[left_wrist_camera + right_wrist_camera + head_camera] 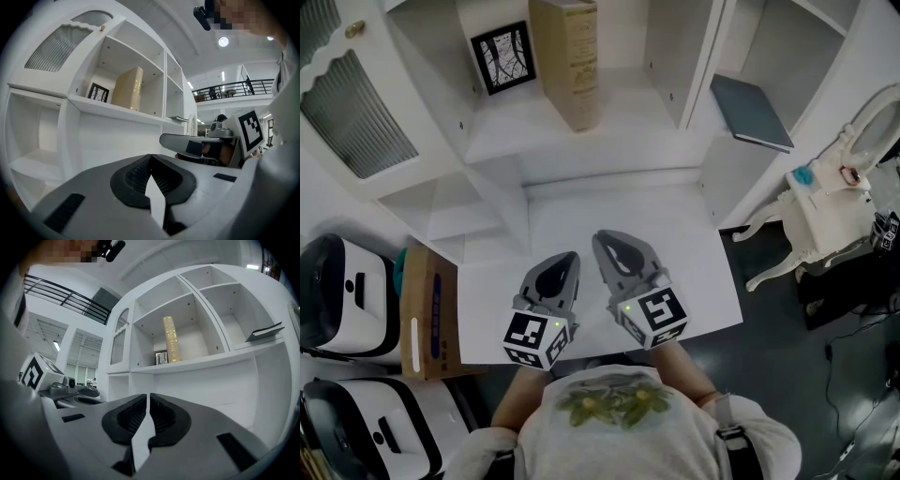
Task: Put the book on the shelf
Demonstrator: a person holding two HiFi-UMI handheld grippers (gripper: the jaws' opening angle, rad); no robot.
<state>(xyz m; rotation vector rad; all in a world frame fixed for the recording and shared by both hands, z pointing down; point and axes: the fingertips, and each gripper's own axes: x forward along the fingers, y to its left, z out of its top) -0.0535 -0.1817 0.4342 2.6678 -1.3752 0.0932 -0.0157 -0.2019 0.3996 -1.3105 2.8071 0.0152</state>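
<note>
Over the white tabletop (694, 272) I hold the left gripper (562, 266) and the right gripper (612, 249) side by side, both clenched on nothing. Beyond them, the tall tan hardback book (567, 56) stands upright in the white shelf unit (581, 141), beside a black-framed picture (503, 56). The placing looks finished, so I need only keep clear.

books: 2 (tan book (567, 61) upright, grey book (752, 112) flat) | framed picture (503, 58): 1 | cardboard box (429, 309): 1

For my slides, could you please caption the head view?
Tan book upright on shelf; left gripper and right gripper shut, empty, above table.
</note>
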